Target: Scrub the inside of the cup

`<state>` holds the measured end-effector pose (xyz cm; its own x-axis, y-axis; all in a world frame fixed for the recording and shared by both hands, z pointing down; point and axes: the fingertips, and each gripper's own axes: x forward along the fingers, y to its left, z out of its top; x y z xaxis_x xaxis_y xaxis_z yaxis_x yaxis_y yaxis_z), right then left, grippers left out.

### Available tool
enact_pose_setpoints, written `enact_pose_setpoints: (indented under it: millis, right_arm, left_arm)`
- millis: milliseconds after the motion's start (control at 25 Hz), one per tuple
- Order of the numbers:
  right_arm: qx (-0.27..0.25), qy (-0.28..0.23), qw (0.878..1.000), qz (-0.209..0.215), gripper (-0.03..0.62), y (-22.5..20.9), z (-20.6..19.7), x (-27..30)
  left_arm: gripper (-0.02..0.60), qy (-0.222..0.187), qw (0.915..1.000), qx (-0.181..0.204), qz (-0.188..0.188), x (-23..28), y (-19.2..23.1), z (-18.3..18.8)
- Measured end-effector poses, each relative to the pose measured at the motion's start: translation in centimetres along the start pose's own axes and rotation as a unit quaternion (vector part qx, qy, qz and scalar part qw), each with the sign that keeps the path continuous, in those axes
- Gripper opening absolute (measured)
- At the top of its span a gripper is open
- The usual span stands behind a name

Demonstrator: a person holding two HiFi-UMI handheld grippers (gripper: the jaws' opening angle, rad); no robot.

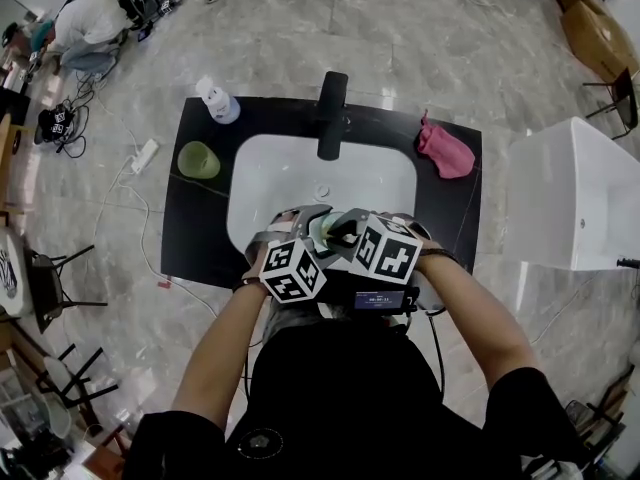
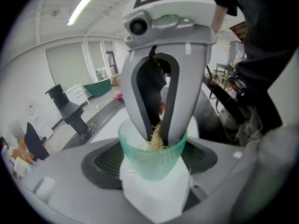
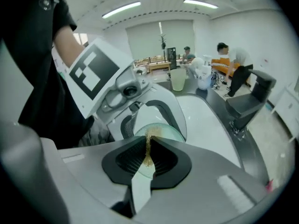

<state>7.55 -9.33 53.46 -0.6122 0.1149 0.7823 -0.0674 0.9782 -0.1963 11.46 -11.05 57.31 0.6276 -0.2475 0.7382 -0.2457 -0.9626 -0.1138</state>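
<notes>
A translucent green cup sits between the wide-set jaws of my left gripper, mouth turned toward the right gripper. My right gripper is shut on a thin tan fibrous scrubber, and its fingertips reach down inside the cup with the scrubber against the inner wall. In the right gripper view the cup's rim shows just past the closed jaws. From the head view both grippers, left and right, meet over the front edge of the white basin, with the cup between them.
A black faucet stands behind the basin on the black counter. A pale green cup and a white bottle are at the back left, and a pink cloth at the back right. A white cabinet stands to the right.
</notes>
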Motion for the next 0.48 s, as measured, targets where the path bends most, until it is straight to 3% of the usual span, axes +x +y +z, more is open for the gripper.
enact_pose_setpoints:
  millis: [480]
  right_arm:
    - [0.1,-0.093,0.991,0.013,0.037,-1.2,2.8,-2.1]
  left_arm:
    - [0.373,-0.006,0.9993,-0.035,0.014,0.1,0.3,-0.9]
